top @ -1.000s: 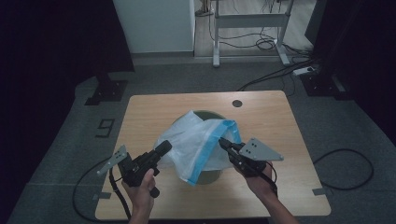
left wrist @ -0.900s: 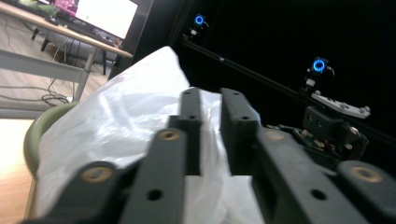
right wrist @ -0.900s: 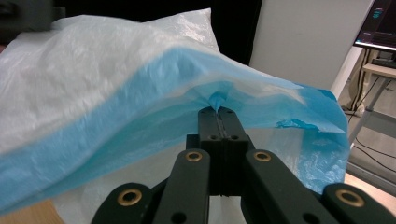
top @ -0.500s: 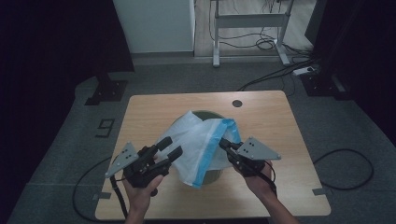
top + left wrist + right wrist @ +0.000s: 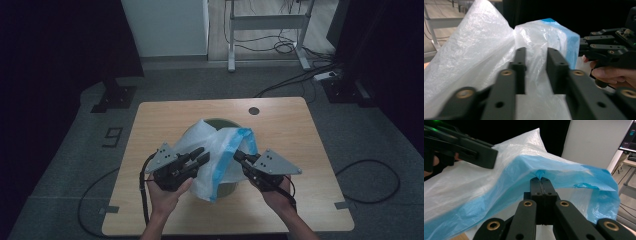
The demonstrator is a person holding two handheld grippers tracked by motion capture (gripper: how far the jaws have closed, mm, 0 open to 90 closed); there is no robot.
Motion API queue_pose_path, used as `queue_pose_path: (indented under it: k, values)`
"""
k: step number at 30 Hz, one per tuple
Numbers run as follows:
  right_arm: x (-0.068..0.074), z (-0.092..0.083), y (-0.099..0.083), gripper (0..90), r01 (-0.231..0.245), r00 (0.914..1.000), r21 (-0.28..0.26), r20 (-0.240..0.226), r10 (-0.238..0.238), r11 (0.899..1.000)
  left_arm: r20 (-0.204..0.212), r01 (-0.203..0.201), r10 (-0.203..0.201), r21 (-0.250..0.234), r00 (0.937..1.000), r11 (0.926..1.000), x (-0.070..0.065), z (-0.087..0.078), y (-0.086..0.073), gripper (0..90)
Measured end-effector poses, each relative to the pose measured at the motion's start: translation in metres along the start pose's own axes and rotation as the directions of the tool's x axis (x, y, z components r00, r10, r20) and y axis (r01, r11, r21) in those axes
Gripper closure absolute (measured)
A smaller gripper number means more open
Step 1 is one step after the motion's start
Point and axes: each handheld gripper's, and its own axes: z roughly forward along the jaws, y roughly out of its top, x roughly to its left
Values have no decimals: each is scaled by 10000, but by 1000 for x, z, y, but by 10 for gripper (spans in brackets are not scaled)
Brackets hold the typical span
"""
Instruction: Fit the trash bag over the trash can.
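Note:
A white plastic bag (image 5: 212, 145) with a blue rim band is draped over a dark green round bin (image 5: 219, 122) in the middle of the table. My right gripper (image 5: 236, 155) is shut on the blue band (image 5: 564, 173), whose film is pinched at its fingertips (image 5: 541, 179). My left gripper (image 5: 202, 154) is at the bag's left side. Its jaws have just been closing and stand a little apart. White film (image 5: 535, 72) lies in the gap (image 5: 536, 53), and the pads do not visibly press it. The right gripper (image 5: 609, 47) shows farther off in the left gripper view.
The bin stands on a light wooden table (image 5: 290, 130) with a round cable hole (image 5: 254, 110) at the back. A metal desk frame (image 5: 265, 22) and cables (image 5: 295, 85) lie on the floor beyond. A white cabinet (image 5: 165, 27) stands at the back.
My left gripper let go of the bag's edge, opened wide, moved right and up along the bag, then narrowed its jaws. The right gripper kept still, shut on the blue band.

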Motion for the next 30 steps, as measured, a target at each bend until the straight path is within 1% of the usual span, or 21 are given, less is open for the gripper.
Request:
queue_pose_path:
  k: [2, 4, 6, 9, 13, 16, 17, 18, 19, 20, 22, 24, 30]
  values:
    - [0, 0, 0, 893, 35, 10000, -23, -22, -35, 10000, -22, 62, -62, -64, 10000, 10000, 1, 0, -1, 819]
    - [0, -1, 0, 893, 63, 10000, -31, -30, -63, 10000, -13, 128, -129, -283, 9999, 9995, 2, -1, -1, 873]
    - [0, -1, 0, 892, 73, 10000, -11, -31, -73, 10000, -41, 236, -240, -666, 9997, 9975, 4, -5, -1, 889]
    - [-2, -1, -3, 893, 26, 10000, 59, -14, -26, 10000, 152, 736, -722, -1381, 9973, 9877, 9, -11, 0, 895]
    - [-3, -2, -6, 892, -58, 10000, 78, 13, 58, 10000, 47, 1056, -1064, -1757, 9943, 9788, 15, -18, 0, 897]
    - [-5, -6, -9, 892, -102, 9999, -9, 58, 102, 9999, -89, 1222, -1265, -1985, 9919, 9724, 19, -23, -1, 898]
    - [-7, -8, -10, 892, -106, 9999, -33, 97, 107, 9999, -154, 1293, -1355, -2090, 9907, 9693, 21, -24, -2, 898]
    - [-9, -10, -11, 892, -162, 9998, -72, 146, 163, 9998, -168, 1485, -1565, -2288, 9875, 9621, 26, -26, -4, 898]
    - [-9, -10, -11, 892, -162, 9998, -72, 146, 163, 9998, -168, 1485, -1565, -2288, 9875, 9621, 26, -26, -4, 898]
    - [-14, -14, -13, 892, -266, 9992, -125, 284, 270, 9996, -169, 1556, -1641, -2351, 9863, 9594, 27, -27, -4, 898]
    - [-18, -16, -14, 892, -251, 9987, -117, 449, 256, 9996, -164, 1691, -1785, -2453, 9838, 9546, 31, -27, -5, 898]
    - [-23, -17, -14, 892, -229, 9981, -91, 578, 234, 9997, -185, 1767, -1872, -2508, 9822, 9518, 33, -27, -5, 898]
    - [-37, -18, -9, 891, -190, 9967, -168, 784, 202, 9997, -366, 1831, -1993, -2621, 9792, 9475, 43, -26, 1, 898]
